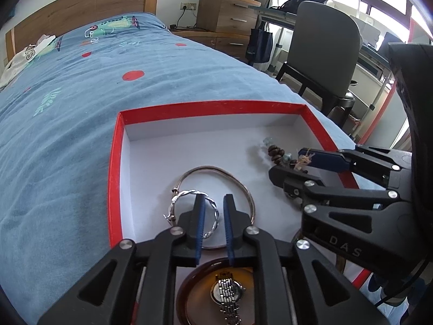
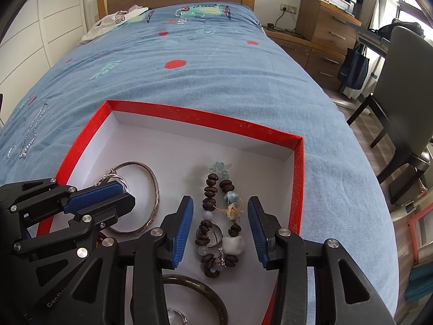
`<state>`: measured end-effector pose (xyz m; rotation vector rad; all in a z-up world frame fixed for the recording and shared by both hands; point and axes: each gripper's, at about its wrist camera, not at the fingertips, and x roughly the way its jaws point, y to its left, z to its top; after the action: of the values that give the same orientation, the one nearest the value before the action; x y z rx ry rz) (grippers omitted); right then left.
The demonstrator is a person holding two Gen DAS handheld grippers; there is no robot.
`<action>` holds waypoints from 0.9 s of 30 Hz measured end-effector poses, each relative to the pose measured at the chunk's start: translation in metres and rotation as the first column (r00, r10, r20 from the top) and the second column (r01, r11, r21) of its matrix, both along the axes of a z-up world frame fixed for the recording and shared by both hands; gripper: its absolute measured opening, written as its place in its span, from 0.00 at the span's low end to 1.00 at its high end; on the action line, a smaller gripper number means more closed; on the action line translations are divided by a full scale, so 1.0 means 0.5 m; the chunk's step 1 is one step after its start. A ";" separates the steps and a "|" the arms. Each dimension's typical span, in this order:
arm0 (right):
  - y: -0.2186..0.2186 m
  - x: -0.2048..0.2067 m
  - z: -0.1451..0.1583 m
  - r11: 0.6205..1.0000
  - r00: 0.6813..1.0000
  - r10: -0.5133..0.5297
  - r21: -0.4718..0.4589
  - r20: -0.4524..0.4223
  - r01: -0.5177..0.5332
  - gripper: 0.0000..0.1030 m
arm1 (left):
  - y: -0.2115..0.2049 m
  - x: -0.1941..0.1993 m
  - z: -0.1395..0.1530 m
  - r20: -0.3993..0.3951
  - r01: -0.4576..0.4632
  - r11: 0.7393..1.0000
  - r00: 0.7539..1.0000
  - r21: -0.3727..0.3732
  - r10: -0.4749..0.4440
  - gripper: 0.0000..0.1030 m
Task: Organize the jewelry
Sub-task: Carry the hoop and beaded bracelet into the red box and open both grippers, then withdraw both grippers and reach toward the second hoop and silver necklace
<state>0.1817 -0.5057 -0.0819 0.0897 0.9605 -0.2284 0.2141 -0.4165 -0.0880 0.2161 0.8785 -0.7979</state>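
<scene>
The bed [image 2: 216, 81] with its blue quilt carried everything. On it sat a red box [image 1: 115, 178] with a white floor, filling the space ahead of and beneath both grippers.

Inside the box, a thin metal bangle [image 2: 154, 189] lay to the left of the right gripper [image 2: 220, 230], with a twisted silver bracelet [image 1: 213, 211] lying inside its ring. The left gripper [image 1: 213, 224] hovered over that bracelet with its jaws a narrow gap apart, one strand of the bracelet running between the blue pads [image 1: 200, 227]; whether the pads touched it I could not tell. A dark brown bangle [image 1: 186, 279] lay under the left gripper's body, ringing a wristwatch [image 1: 227, 292] with a metal link strap; both were largely hidden by the black frame.

The right gripper stood wide open, holding nothing, its fingers [image 2: 184, 230] straddling a beaded bracelet [image 2: 216, 216] of brown beads, pale stones and a frayed cord knot, with clear space on either side. The bracelet's near end was partly cut off by the gripper frame.

Out on the quilt, far left of the right gripper and outside the box, a thin silver chain [image 2: 31, 132] lay stretched out, too fine to make out.
</scene>
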 end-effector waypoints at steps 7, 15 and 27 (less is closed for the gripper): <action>0.001 0.000 0.001 1.000 1.000 0.002 0.001 0.002 -0.002 0.43 | -0.003 -0.005 0.002 0.003 0.006 1.000 1.000 -0.002 -0.006 0.16; -0.004 -0.006 0.017 1.000 0.999 -0.017 0.017 0.039 0.016 0.53 | 0.007 -0.006 0.017 -0.006 0.011 1.000 1.000 -0.024 -0.011 0.25; 0.024 -0.036 0.118 0.993 0.989 -0.013 -0.112 0.144 0.030 0.59 | 0.149 -0.055 0.134 0.067 -0.021 0.998 0.997 -0.061 0.025 0.35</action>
<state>0.1637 -0.4940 -0.0229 0.0112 0.8021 -0.2926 0.1868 -0.3418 -0.0211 0.1783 0.7911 -0.7900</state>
